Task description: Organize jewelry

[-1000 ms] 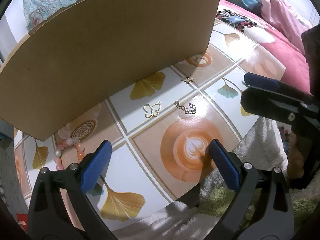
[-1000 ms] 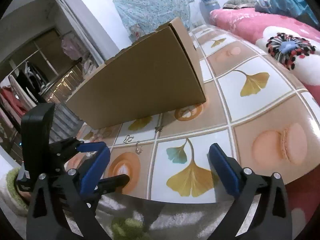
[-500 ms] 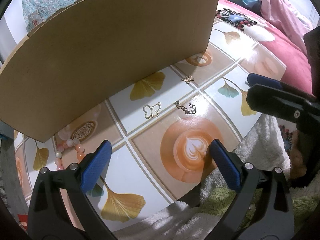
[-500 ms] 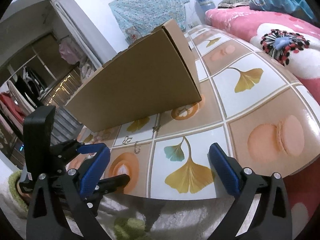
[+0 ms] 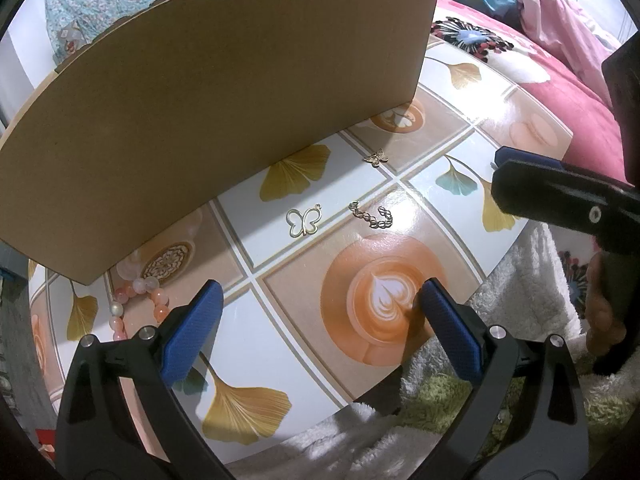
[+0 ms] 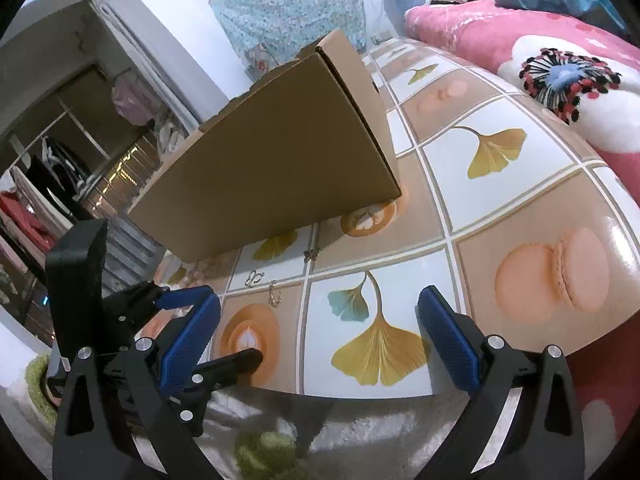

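On the patterned table lie a gold butterfly outline charm, a short gold chain, a small dark-gold butterfly charm and a pink bead bracelet half hidden under the cardboard box. My left gripper hovers open over the table's near edge, short of the charms, with nothing in it. My right gripper is open and empty over the ginkgo tile; the butterfly outline charm and chain lie ahead to its left.
The big cardboard box stands close behind the jewelry. A pink floral quilt borders the table on the right. White and green fluffy fabric lies below the near edge. A wardrobe stands at left.
The right gripper has drifted slightly right and back in the left wrist view. The jewelry has not moved and both grippers have stayed open.
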Available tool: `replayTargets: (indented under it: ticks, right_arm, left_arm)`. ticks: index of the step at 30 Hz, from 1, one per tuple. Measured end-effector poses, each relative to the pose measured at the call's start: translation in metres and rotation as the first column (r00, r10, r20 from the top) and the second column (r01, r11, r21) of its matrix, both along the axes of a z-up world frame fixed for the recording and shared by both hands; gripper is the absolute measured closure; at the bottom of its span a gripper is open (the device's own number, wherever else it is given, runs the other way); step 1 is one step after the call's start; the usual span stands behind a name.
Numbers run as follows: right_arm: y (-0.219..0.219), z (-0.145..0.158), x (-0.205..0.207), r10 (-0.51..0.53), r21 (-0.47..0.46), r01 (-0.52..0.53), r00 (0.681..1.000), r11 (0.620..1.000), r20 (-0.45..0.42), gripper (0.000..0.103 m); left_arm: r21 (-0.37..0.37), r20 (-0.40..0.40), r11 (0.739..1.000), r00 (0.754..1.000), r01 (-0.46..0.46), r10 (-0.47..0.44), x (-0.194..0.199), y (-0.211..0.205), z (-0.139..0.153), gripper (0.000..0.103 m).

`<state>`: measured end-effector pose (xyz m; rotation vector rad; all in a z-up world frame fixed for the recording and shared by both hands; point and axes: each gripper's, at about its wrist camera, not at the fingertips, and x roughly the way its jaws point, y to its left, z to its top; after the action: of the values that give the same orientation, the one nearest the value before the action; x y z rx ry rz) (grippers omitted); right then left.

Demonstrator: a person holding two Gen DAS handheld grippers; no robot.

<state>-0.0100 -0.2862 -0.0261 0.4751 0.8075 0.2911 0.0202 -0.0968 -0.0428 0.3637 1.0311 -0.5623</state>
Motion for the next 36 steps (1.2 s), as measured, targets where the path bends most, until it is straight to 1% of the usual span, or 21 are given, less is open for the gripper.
replayTargets:
  ticks: [3, 7, 9, 13, 15, 17, 18, 19, 20, 22, 23, 25, 27, 29, 32, 34, 36]
  right_arm:
    - [0.0, 0.0, -0.001, 0.006, -0.003, -0.006, 1.0, 1.0, 0.005, 0.006]
    - [-0.008, -0.002, -0.002, 0.013, 0.055, -0.014, 1.0, 0.998, 0.011, 0.007]
    - [-0.006, 0.001, -0.002, 0.033, 0.035, -0.033, 0.999, 0.999, -0.003, 0.007]
    - [-0.002, 0.004, -0.005, 0.055, 0.007, -0.055, 0.998, 0.998, 0.008, 0.007]
    - [-0.001, 0.006, -0.008, 0.062, 0.005, -0.062, 0.998, 0.998, 0.02, 0.01]
    - [0.0, 0.008, -0.01, 0.061, -0.008, -0.06, 0.998, 0.998, 0.031, 0.014]
    - [0.001, 0.009, -0.01, 0.057, -0.015, -0.056, 0.998, 0.998, 0.033, 0.018]
    - [0.001, 0.01, -0.011, 0.052, -0.018, -0.051, 0.998, 0.999, 0.035, 0.019]
    - [0.0, 0.011, -0.01, 0.046, -0.018, -0.046, 0.998, 0.999, 0.034, 0.022]
    - [-0.001, 0.011, -0.008, 0.035, -0.02, -0.034, 0.999, 0.999, 0.033, 0.023]
    - [-0.002, 0.011, -0.007, 0.029, -0.02, -0.028, 0.999, 0.999, 0.031, 0.024]
    - [-0.002, 0.011, -0.005, 0.023, -0.026, -0.022, 0.999, 0.999, 0.025, 0.025]
    - [-0.001, 0.01, -0.004, 0.021, -0.03, -0.021, 1.0, 0.999, 0.019, 0.025]
    - [0.001, 0.009, -0.003, 0.024, -0.032, -0.024, 1.0, 0.999, 0.014, 0.026]
    - [0.003, 0.008, -0.002, 0.031, -0.031, -0.03, 0.999, 0.999, 0.012, 0.026]
    - [0.004, 0.008, -0.002, 0.035, -0.034, -0.034, 0.999, 0.999, 0.012, 0.026]
    - [0.003, 0.007, -0.001, 0.037, -0.029, -0.037, 0.999, 0.999, 0.013, 0.027]
  left_arm:
    - [-0.007, 0.005, 1.0, 1.0, 0.007, -0.007, 0.0, -0.001, 0.0, 0.007]
    - [-0.022, 0.014, 1.0, 1.0, 0.009, -0.009, -0.001, 0.001, 0.002, 0.007]
    - [-0.021, 0.053, 1.0, 0.999, 0.013, -0.012, -0.006, 0.002, 0.005, 0.007]
    - [-0.055, 0.134, 0.995, 0.988, 0.085, -0.077, -0.02, 0.0, 0.017, 0.008]
    - [-0.069, 0.165, 0.992, 0.982, 0.11, -0.097, -0.023, -0.002, 0.023, 0.009]
    - [-0.083, 0.188, 0.987, 0.975, 0.135, -0.118, -0.023, -0.004, 0.027, 0.018]
    - [-0.084, 0.194, 0.987, 0.974, 0.138, -0.12, -0.022, -0.005, 0.028, 0.027]
    - [-0.087, 0.196, 0.986, 0.973, 0.143, -0.123, -0.02, -0.006, 0.029, 0.032]
    - [-0.095, 0.196, 0.984, 0.972, 0.15, -0.129, -0.018, -0.007, 0.029, 0.034]
    - [-0.118, 0.183, 0.978, 0.972, 0.171, -0.147, -0.013, -0.011, 0.03, 0.044]
    - [-0.121, 0.177, 0.976, 0.971, 0.182, -0.159, -0.01, -0.013, 0.03, 0.047]
    - [-0.117, 0.168, 0.972, 0.969, 0.203, -0.182, -0.01, -0.017, 0.029, 0.056]
    - [-0.104, 0.157, 0.969, 0.966, 0.224, -0.207, -0.009, -0.022, 0.025, 0.062]
    - [-0.094, 0.145, 0.967, 0.964, 0.236, -0.221, -0.007, -0.026, 0.021, 0.063]
    - [-0.076, 0.12, 0.97, 0.968, 0.231, -0.221, -0.003, -0.028, 0.016, 0.068]
    - [-0.07, 0.099, 0.972, 0.971, 0.224, -0.217, 0.0, -0.028, 0.013, 0.073]
    - [-0.078, 0.086, 0.973, 0.974, 0.216, -0.21, 0.002, -0.025, 0.012, 0.073]
